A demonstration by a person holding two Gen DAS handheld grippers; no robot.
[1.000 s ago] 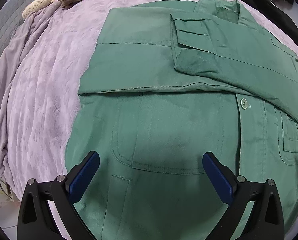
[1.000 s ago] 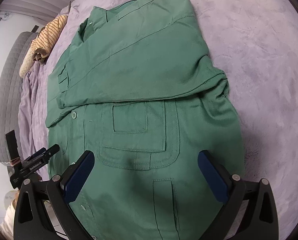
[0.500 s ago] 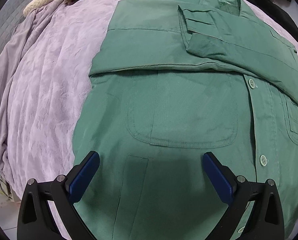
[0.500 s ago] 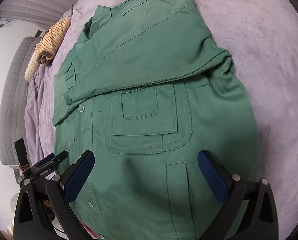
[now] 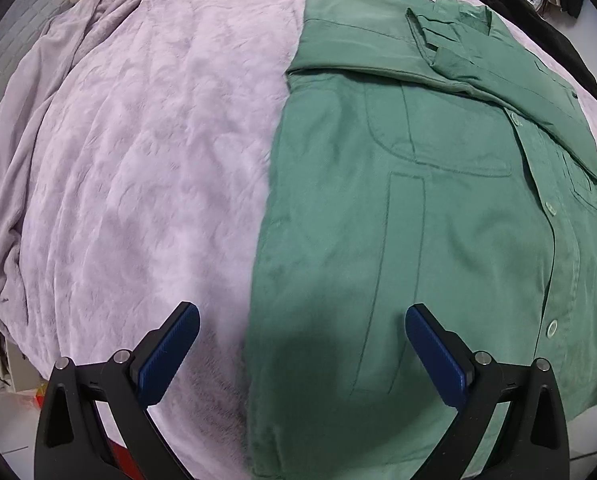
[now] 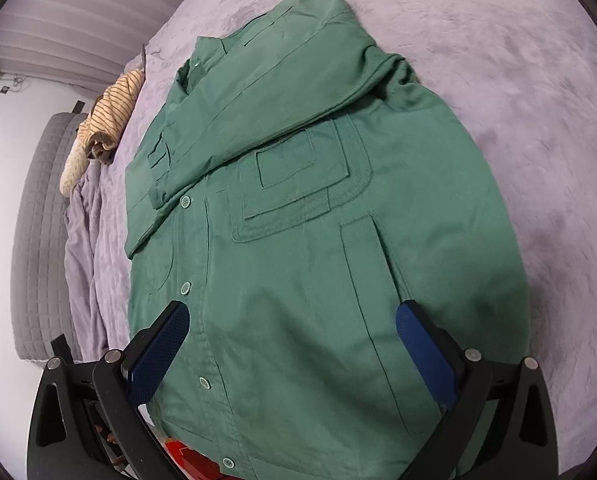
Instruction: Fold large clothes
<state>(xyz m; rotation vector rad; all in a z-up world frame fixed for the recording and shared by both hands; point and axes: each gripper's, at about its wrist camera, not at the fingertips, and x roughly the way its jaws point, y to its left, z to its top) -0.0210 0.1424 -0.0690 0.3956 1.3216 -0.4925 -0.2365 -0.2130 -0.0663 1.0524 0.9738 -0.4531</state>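
A large green button-up jacket (image 5: 438,216) lies front-up on a lilac bedspread (image 5: 146,152), both sleeves folded across its chest. In the right wrist view the same jacket (image 6: 306,264) fills the middle, hem toward me. My left gripper (image 5: 302,344) is open, hovering over the jacket's left edge near the hem, one blue pad above the bedspread and the other above the cloth. My right gripper (image 6: 292,342) is open over the lower front, straddling the button placket and a vertical pocket welt. Neither holds anything.
A striped beige garment (image 6: 110,120) lies bunched at the far end of the bed by a grey padded headboard (image 6: 38,248). Dark clothes (image 5: 538,12) lie at the far right corner. A red object (image 6: 186,456) shows below the bed's near edge.
Both grippers drew back toward the hem. The left one also shifted left, so the jacket's left edge now runs between its fingers. Both stayed open.
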